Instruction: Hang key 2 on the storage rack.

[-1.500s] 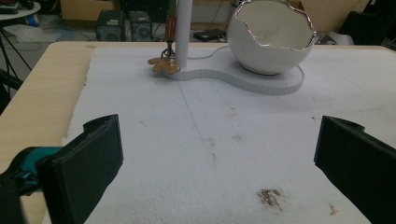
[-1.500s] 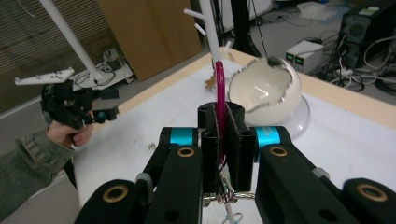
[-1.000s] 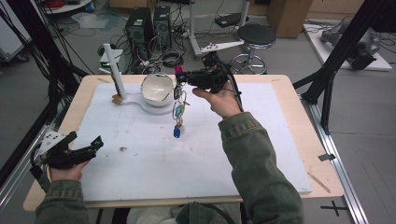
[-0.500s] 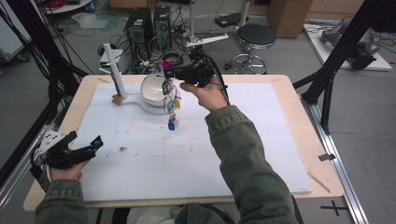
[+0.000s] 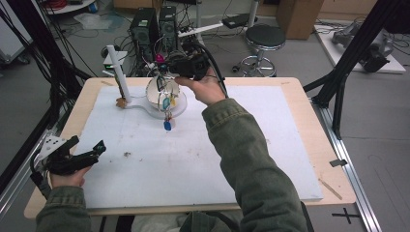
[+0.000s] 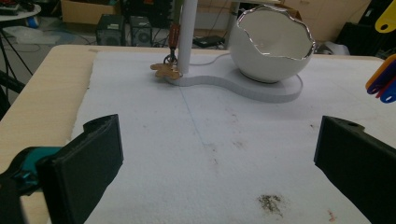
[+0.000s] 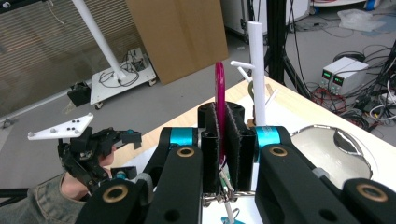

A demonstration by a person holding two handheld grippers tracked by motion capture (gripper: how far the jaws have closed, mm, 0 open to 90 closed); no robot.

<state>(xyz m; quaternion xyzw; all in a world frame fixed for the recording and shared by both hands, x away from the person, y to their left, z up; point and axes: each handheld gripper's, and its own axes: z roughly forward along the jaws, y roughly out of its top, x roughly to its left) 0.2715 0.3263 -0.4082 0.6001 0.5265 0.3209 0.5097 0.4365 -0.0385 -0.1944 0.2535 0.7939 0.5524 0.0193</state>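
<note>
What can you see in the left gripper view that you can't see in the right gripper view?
Left gripper view: the left gripper, its jaws wide apart over the white mat, and a dark smudge on that mat. Right gripper view: the right gripper shut on a pink ring, and beyond it a hand holding the other gripper. Both: the white pole and the silver-rimmed bowl.
</note>
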